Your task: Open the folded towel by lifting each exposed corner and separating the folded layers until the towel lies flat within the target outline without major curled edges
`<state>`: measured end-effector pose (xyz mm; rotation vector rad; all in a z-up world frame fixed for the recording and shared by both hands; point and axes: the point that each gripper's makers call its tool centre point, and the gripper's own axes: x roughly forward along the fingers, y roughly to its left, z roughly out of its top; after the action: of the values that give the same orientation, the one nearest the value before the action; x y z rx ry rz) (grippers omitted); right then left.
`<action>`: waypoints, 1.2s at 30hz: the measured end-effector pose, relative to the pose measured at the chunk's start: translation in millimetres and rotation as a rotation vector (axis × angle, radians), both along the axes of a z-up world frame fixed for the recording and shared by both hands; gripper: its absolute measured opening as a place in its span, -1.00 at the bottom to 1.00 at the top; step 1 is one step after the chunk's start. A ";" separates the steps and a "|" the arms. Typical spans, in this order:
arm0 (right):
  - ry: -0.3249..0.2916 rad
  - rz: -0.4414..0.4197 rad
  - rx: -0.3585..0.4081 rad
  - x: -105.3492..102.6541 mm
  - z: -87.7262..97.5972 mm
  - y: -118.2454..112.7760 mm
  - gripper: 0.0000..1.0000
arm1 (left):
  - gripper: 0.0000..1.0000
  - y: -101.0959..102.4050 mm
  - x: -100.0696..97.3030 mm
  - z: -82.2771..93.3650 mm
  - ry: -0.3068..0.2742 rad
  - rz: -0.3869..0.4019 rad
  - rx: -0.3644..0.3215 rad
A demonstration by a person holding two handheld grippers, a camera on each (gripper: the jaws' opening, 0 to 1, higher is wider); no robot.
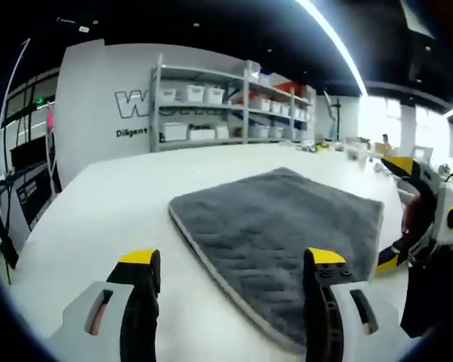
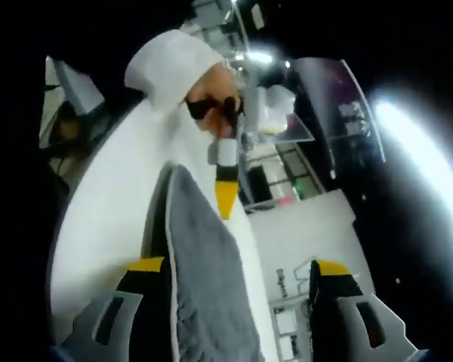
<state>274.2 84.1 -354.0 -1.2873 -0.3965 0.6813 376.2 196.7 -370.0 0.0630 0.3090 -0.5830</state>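
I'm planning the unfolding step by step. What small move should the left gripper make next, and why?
Probably ease the left gripper forward and down to the towel edge between its open jaws: the towel still lies folded on the white table, ungrasped.

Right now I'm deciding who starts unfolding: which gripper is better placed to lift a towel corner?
Probably the left gripper: its open jaws straddle the gray towel's near edge. The right gripper sits at the far side.

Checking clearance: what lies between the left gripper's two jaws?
In the left gripper view, the left gripper stands open; between its jaws lie bare table and the towel's near edge.
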 end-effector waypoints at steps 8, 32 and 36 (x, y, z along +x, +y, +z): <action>-0.016 0.021 -0.026 3.9 -0.1 11.9 0.29 | 0.49 -0.4 -3.3 -0.5 0.013 -0.017 -0.004; 0.144 0.005 -0.057 22.2 -26.0 35.3 -0.54 | 0.38 13.6 -19.8 23.3 -0.064 -0.089 0.029; 0.135 0.017 -0.054 20.9 -23.8 34.7 -0.64 | 0.39 1.6 -26.3 23.8 -0.048 -0.152 -0.003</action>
<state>295.1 118.8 -377.8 -1.2817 -0.2806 0.7931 349.9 198.4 -346.2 0.0985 0.2580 -0.7321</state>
